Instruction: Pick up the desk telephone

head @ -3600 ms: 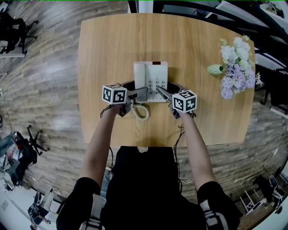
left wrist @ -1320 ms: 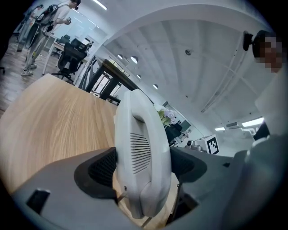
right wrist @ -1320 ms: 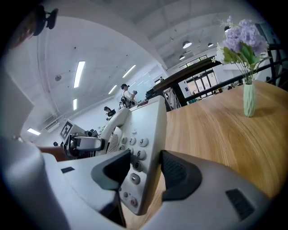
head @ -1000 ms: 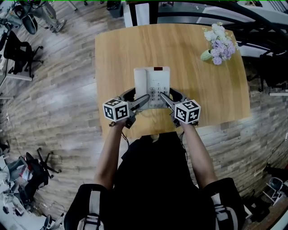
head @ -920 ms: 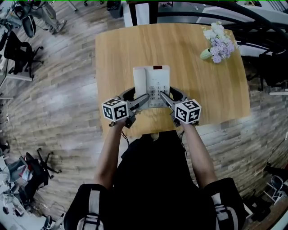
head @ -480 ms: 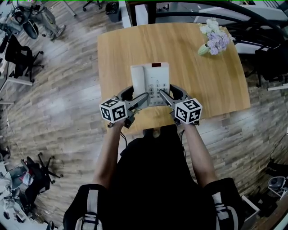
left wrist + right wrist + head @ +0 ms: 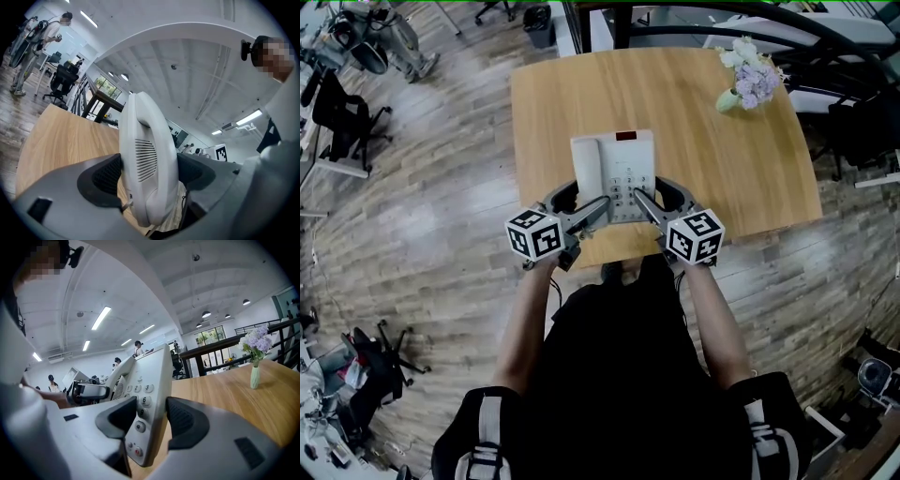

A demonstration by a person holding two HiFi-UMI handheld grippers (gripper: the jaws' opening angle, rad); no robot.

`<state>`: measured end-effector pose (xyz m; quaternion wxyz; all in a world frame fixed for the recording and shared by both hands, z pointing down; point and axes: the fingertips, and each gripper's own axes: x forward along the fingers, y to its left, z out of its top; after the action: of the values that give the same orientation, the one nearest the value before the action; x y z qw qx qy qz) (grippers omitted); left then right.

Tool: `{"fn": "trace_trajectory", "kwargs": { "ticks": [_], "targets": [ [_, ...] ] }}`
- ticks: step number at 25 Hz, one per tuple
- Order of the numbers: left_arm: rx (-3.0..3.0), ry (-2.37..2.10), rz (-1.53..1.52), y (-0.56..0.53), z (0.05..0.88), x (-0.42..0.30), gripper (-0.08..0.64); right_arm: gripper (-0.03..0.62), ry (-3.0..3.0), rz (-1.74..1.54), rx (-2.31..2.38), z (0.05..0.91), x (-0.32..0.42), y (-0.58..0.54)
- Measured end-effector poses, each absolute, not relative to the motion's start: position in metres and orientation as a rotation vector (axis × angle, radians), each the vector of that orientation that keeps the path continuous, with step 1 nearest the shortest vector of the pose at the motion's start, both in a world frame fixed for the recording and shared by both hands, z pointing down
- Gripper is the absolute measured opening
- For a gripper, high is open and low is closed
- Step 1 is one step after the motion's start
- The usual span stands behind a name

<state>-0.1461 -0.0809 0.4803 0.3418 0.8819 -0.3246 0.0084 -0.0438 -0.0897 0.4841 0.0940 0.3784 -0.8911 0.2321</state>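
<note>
In the head view, your left gripper [image 7: 592,206] and right gripper [image 7: 645,201] clamp the telephone [image 7: 614,167] from either side, over the near half of the wooden table [image 7: 717,159]. Flowers [image 7: 748,80] stand at its far right corner, with plank floor [image 7: 422,216] all around. In the left gripper view, your jaws pinch the handset [image 7: 147,159] side of the phone. In the right gripper view, your jaws squeeze the keypad [image 7: 140,394] edge, with the table beyond and ceiling lights [image 7: 101,317] overhead.
</note>
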Motion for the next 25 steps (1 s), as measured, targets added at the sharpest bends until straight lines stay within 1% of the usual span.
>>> {"fn": "trace_trajectory", "kwargs": {
  "ticks": [9,25],
  "targets": [
    [2.340,-0.846,-0.002,-0.068,0.463,-0.153,0.377,0.215,-2.652,0.655,1.141,0.467,-0.050,-0.076],
    [2.372,-0.843,0.005,-0.065,0.452,-0.140,0.377,0.215,-2.654,0.582,1.149,0.453,-0.039,-0.075]
  ]
}}
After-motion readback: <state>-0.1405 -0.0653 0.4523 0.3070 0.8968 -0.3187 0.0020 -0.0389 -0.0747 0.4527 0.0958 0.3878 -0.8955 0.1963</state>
